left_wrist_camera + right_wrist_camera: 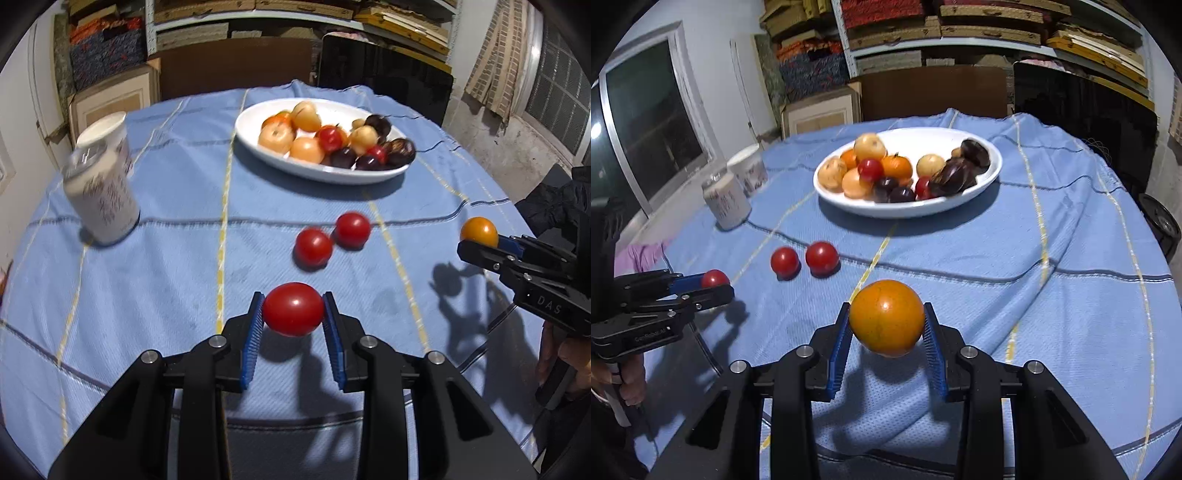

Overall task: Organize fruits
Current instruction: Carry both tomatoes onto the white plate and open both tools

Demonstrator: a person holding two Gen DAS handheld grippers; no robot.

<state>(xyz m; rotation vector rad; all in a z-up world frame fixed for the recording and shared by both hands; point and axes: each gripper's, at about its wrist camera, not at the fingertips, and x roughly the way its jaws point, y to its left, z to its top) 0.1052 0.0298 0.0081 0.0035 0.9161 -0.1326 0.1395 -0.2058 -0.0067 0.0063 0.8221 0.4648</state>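
Note:
My left gripper [293,310] is shut on a red tomato [293,309] and holds it above the blue tablecloth. My right gripper [886,317] is shut on an orange fruit [886,318], also lifted off the cloth. Each gripper shows in the other view: the right one [476,236] with its orange fruit [479,230] at right, the left one [713,282] with its tomato [714,278] at left. Two red tomatoes [314,246] [352,229] lie on the cloth ahead. A white oval bowl [258,144] holds several orange, red and dark fruits.
A white patterned can [101,199] and a paper cup [107,129] stand at the left of the table. The blue cloth [1052,295] is wrinkled at the right. Shelves and boxes stand behind the table.

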